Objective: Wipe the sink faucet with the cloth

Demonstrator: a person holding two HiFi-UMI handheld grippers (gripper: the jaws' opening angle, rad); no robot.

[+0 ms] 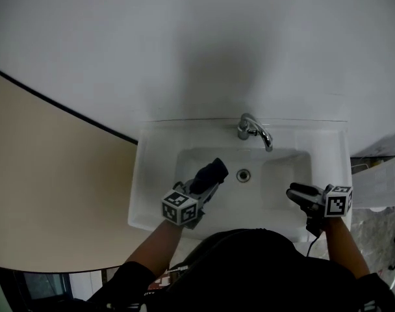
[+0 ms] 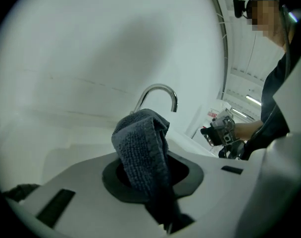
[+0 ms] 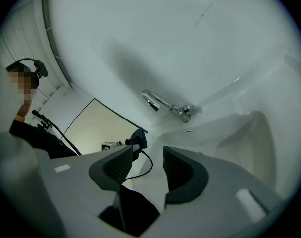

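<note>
Clamping a dark grey cloth [image 2: 140, 148] in the left hand-held gripper [image 2: 151, 185], with the jaws partly closed and pressed on the fabric's lower end. Rising out of those jaws as a folded bunch, with the long axis running forward and up from the fingertips and the top edge flopping over to one side. Seen from the head view as a dark tuft just past the fingertips, aimed diagonally toward the drain [image 1: 243, 175].

Standing straight ahead of the left hand-held gripper, beyond the cloth and apart from it: the chrome faucet [image 2: 158, 94]. Rooted at the back rim of the sink [image 1: 152, 174], arching up and over, with the spout tip pointing down into the basin (and angled a little toward the right hand-held gripper's side, going by the head view).

Hovering over the near right of the basin: the right hand-held gripper [image 3: 145, 165], with its jaws well apart and nothing between the pads. Facing the faucet too, which sits ahead of it and above the line of its jaws, well apart from it.

Lying below both: the white sink, with the round drain in the middle of the bowl, ahead of the left hand-held gripper. Impossible to tell whether the cloth touches the bowl.
</note>
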